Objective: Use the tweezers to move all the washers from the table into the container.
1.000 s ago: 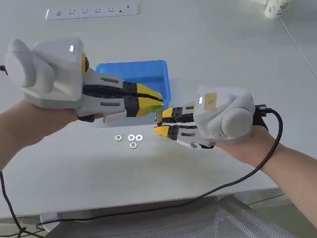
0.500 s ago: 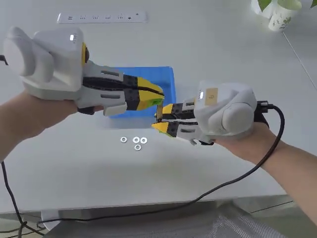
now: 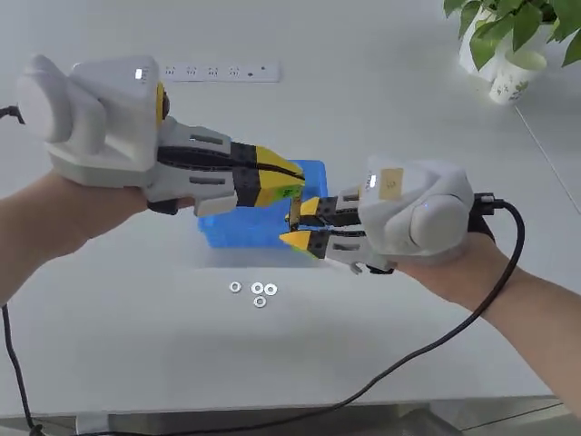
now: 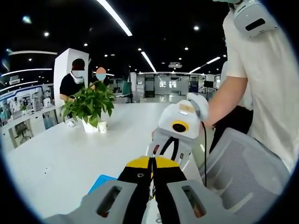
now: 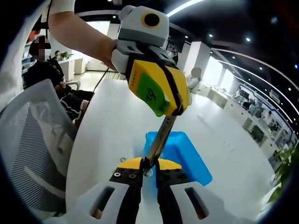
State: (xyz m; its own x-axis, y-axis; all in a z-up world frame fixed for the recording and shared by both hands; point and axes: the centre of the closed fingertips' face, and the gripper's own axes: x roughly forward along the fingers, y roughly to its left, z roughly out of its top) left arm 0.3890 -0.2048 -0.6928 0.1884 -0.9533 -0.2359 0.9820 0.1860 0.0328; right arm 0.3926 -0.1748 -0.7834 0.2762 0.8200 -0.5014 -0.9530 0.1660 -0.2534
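Thin metal tweezers (image 5: 161,135) run between my two grippers above the white table (image 3: 136,345). My left gripper (image 3: 295,177) is shut on their upper end; its shut jaws also show in its own view (image 4: 152,163). My right gripper (image 3: 290,227) is shut on their lower end (image 5: 148,164), just below the left one. Several small metal washers (image 3: 258,291) lie in a cluster on the table, below and left of both grippers. The blue container (image 3: 245,229) sits behind the washers, partly hidden by the grippers, and appears in the right gripper view (image 5: 184,156).
A white power strip (image 3: 213,71) lies at the table's far side. A potted plant (image 3: 508,54) stands at the far right. The right gripper's black cable (image 3: 436,336) trails across the near table. A mesh chair (image 5: 32,154) and people stand beyond the table.
The head camera has moved, so container and washers sit lower in the picture. Both grippers keep the same hold on the tweezers, tip to tip.
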